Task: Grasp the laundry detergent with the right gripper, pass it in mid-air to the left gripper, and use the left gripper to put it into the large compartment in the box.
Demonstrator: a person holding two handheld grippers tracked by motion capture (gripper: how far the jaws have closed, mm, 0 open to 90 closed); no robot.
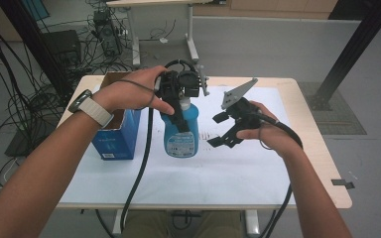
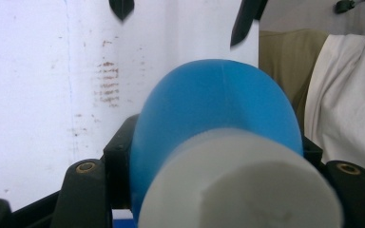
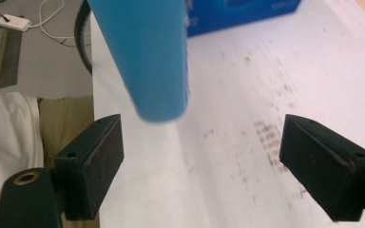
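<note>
Your left gripper (image 1: 181, 111) is clamped on the bottle (image 1: 180, 133), just under its white cap (image 2: 240, 183). The bottle is smooth blue plastic, round-shouldered, with a printed label on the near face. It is at the middle of the table (image 1: 322, 163); whether its base touches the white sheet (image 1: 203, 173) you cannot tell from above, though the right gripper view shows its bottom end clear of the sheet. The cap is matt white and cylindrical, and looms close to the left gripper's camera.

Your right gripper (image 1: 221, 130) hangs just right of the bottle, its black jaws wide apart with nothing between them. Its pads (image 3: 92, 164) are blocky and scuffed at the edges.

The sheet covers most of the pale wooden tabletop and carries a patch of brown, rusty smears (image 1: 209, 134) between the bottle and the right gripper. A blue cardboard box (image 1: 116, 134) with open flaps stands just left of the bottle. Its wall and your left cable (image 1: 141, 168) crowd that side.
</note>
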